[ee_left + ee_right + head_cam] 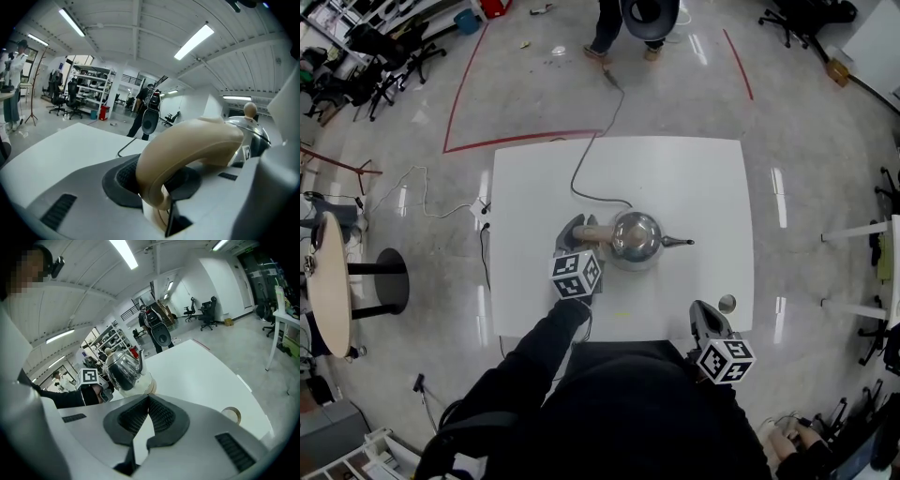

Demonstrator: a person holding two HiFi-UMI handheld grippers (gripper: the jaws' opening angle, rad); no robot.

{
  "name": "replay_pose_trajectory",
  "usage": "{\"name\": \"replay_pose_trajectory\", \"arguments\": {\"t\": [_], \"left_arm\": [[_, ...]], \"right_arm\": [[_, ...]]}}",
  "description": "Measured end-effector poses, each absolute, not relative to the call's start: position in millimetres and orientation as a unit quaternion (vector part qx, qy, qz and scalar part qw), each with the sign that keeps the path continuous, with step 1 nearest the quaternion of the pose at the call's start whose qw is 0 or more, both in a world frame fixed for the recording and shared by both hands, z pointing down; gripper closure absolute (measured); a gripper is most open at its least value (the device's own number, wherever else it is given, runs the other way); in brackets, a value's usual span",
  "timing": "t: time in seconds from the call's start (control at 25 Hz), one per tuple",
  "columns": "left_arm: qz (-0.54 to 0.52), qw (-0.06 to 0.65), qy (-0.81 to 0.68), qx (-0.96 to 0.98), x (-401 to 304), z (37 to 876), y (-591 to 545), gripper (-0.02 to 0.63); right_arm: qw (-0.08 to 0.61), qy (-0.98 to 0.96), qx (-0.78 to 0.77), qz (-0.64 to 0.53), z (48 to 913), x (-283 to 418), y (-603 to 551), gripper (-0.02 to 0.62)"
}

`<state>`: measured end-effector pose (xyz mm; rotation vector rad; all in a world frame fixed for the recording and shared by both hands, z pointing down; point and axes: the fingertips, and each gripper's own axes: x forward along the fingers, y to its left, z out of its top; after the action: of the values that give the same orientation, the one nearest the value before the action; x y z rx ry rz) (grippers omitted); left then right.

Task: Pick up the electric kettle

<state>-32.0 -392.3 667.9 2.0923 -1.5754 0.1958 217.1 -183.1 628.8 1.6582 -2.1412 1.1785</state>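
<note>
**Left tongs hold the kettle's handle**

A shiny silver electric kettle [636, 239] stands near the middle of a white worktop [684, 178]. Its thin spout points to the person's right. Its tan handle [192, 145] sticks out to the left.

The left tongs [579, 228] are closed on that handle. In the left gripper view the curved handle sits right between the two jaws, and the dark pads press on it from both sides.

The right tongs [147, 420] are near the front right edge of the worktop, well apart from the kettle. Their jaws are pressed together and hold nothing.

A small ring of tape [727, 303] lies on the worktop just beside the right tongs. A dark cord [591, 159] runs from the kettle across the worktop and down to the floor.
</note>
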Motion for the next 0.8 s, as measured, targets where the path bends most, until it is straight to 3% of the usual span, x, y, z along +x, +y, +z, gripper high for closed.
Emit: {"name": "replay_pose_trajectory", "arguments": {"t": [0.32, 0.8], "left_arm": [[0.015, 0.282, -0.555, 0.782, -32, 626, -403, 0.503], [0.025, 0.294, -0.540, 0.788, -33, 543, -393, 0.503]], "right_arm": [[0.090, -0.721, 0.562, 0.395, 627, 218, -187, 0.583], [0.067, -0.738, 0.546, 0.390, 619, 221, -186, 0.583]]}}
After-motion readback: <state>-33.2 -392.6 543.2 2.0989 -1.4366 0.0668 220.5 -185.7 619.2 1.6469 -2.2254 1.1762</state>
